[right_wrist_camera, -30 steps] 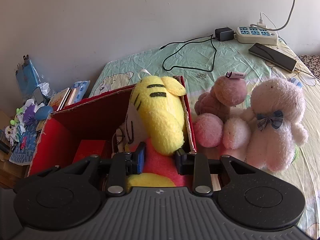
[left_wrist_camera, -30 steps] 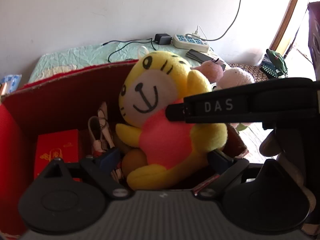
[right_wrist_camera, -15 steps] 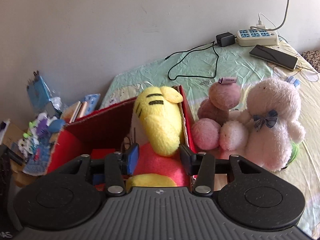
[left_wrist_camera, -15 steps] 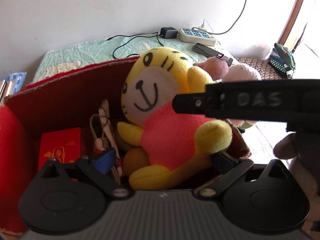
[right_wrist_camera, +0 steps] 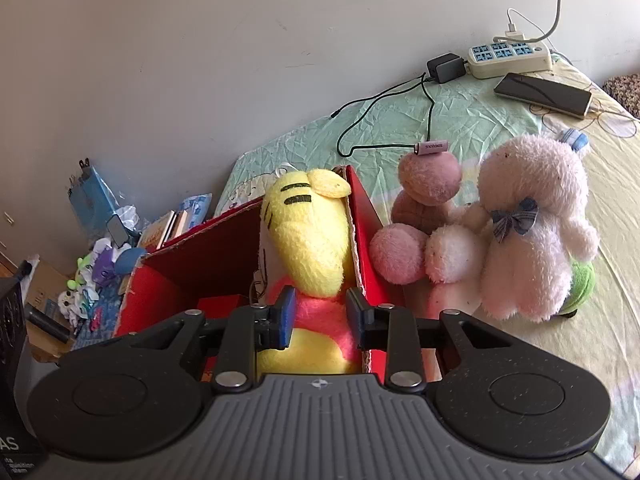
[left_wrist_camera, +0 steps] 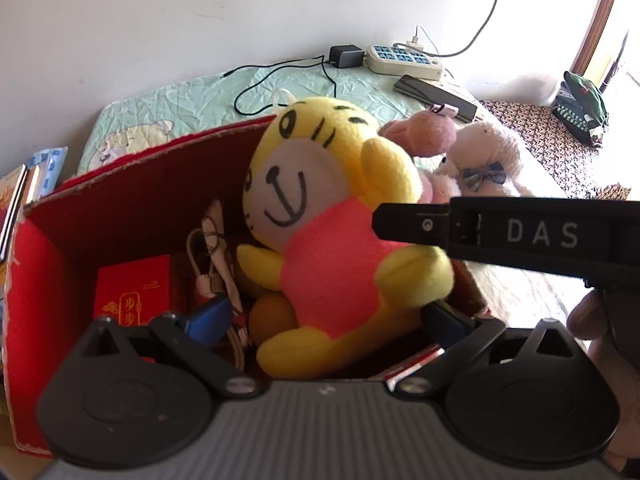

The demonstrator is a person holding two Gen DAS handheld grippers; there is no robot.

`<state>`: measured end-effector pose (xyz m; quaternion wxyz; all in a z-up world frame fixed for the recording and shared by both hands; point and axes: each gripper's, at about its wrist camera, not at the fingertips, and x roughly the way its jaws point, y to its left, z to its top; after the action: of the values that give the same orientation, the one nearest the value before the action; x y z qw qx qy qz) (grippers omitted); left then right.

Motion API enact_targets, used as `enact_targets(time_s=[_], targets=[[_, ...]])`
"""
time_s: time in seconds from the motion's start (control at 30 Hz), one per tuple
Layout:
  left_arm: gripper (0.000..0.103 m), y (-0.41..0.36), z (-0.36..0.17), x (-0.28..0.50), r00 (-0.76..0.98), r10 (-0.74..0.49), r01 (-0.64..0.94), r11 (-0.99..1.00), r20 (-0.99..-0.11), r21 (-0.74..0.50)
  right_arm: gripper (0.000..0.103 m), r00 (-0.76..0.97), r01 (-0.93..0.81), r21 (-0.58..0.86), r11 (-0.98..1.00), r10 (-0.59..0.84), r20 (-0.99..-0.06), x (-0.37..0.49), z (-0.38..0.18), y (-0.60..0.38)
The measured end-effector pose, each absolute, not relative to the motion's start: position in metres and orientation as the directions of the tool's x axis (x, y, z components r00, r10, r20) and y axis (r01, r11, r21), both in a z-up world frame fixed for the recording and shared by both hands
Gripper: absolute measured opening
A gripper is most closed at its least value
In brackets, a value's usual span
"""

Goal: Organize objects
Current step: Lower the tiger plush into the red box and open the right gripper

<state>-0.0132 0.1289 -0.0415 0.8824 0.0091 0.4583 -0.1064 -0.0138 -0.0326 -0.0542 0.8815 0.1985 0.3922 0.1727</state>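
A yellow tiger plush point(left_wrist_camera: 320, 208) in a pink shirt sits upright in the right end of a red cardboard box point(left_wrist_camera: 140, 208), leaning on the box wall point(right_wrist_camera: 360, 220). My left gripper point(left_wrist_camera: 326, 318) is open and wide, just in front of the plush's legs. Seen from behind in the right wrist view, the plush point(right_wrist_camera: 312, 240) lies just beyond my right gripper point(right_wrist_camera: 320, 314). That gripper is open with a narrow gap, and I see no grip on the toy. Its black finger point(left_wrist_camera: 500, 236) crosses in front of the plush's arm.
A small red packet point(left_wrist_camera: 132, 292) and cords lie in the box. Two pink plush toys point(right_wrist_camera: 532, 232) and a brownish one point(right_wrist_camera: 428, 184) sit on the bed right of the box. A power strip point(right_wrist_camera: 508, 56), a phone point(right_wrist_camera: 544, 94) and a black cable lie by the wall. Clutter point(right_wrist_camera: 100, 272) fills the left.
My right gripper let go of the plush, drew back to the right, and its jaws narrowed again. The plush stayed in the box. The left gripper backed off slightly.
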Motion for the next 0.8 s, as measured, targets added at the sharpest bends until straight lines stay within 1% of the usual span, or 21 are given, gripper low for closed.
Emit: enact_targets(time_s=[0.13,0.43,0.8], targets=[[0.101,0.128,-0.036,-0.016,0.560,-0.175,0.184,0.979,-0.810,-0.084,0.032,0.641,-0.157,0.486,0.860,0.463,-0.613,-0.021,-0.052,-0.035],[0.101,0.119,-0.031,-0.023,0.580,-0.107,0.161,0.987,-0.808,-0.015,0.032,0.662,-0.150,0.496,0.855,0.460,-0.592,-0.031,-0.049,-0.044],[0.101,0.123,-0.026,-0.030,0.598,-0.045,0.106,0.994,-0.800,0.023,0.032,0.672,-0.153,0.509,0.847,0.467,-0.575,-0.040,-0.049,-0.046]])
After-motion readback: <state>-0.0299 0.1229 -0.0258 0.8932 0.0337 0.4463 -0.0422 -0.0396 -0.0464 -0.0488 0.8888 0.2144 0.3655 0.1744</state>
